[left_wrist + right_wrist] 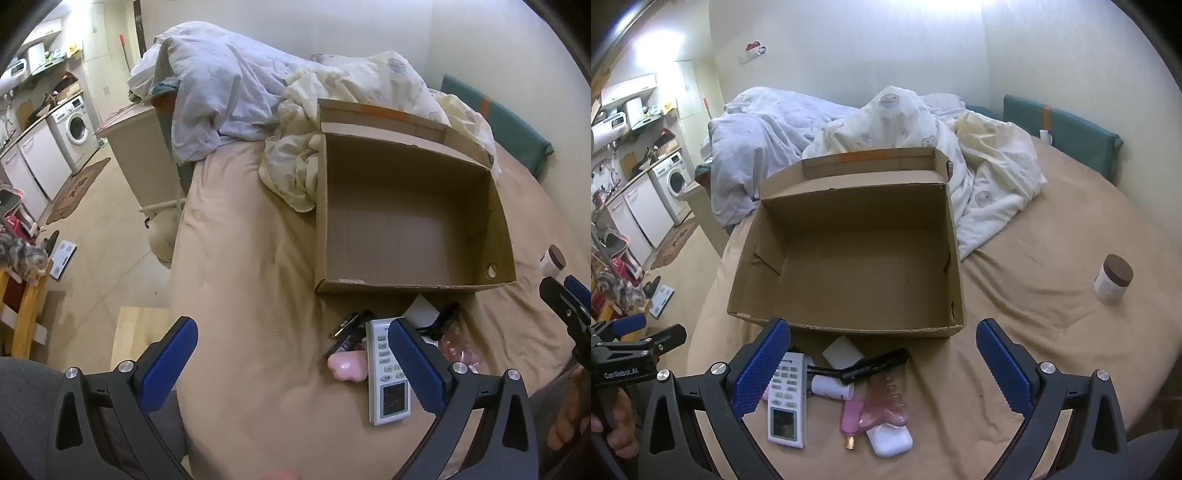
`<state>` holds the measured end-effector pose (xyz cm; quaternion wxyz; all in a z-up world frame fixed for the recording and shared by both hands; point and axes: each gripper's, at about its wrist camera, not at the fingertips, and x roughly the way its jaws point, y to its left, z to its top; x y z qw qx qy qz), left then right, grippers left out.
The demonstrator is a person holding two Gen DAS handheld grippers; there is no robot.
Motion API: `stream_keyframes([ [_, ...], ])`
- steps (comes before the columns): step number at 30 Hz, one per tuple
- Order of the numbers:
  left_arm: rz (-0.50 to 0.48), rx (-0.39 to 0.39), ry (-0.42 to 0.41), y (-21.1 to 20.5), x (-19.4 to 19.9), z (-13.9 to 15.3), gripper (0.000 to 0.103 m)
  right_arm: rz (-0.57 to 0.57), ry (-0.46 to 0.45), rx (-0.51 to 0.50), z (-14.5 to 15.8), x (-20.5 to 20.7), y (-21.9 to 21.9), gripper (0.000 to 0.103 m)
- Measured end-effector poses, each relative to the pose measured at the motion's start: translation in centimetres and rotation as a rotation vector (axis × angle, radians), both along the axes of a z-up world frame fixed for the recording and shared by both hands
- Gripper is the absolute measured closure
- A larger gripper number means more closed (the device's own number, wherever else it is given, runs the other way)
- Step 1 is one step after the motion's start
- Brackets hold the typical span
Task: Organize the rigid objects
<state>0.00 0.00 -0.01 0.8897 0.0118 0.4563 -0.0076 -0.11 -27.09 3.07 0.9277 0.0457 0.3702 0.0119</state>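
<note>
A small heap of rigid things lies on the tan bed [1034, 258] just at the six o'clock side of the open cardboard box [849, 266] — a white remote [786, 402], a black pen-like tool [875, 365], a pink comb [882, 402], a white earbud case [890, 439]. At three o'clock, well apart, stands a brown-lidded jar [1112, 278]. The right gripper [882, 365] hangs over the heap, fingers spread wide, holding nothing; the left gripper [291, 354] likewise gapes — its right finger over the remote [388, 376].

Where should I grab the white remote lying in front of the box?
Grip the remote across its narrow width near the middle, coming from above with the right gripper. It lies flat, long axis toward the box, both long edges exposed.
</note>
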Motion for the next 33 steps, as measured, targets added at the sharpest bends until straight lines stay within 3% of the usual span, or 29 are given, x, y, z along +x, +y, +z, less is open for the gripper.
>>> stream_keyframes([
  [33,-0.001,-0.014,0.005,-0.21,-0.19,-0.35,0.000,0.002,-0.005,-0.010,0.07,-0.02,0.05,0.000],
])
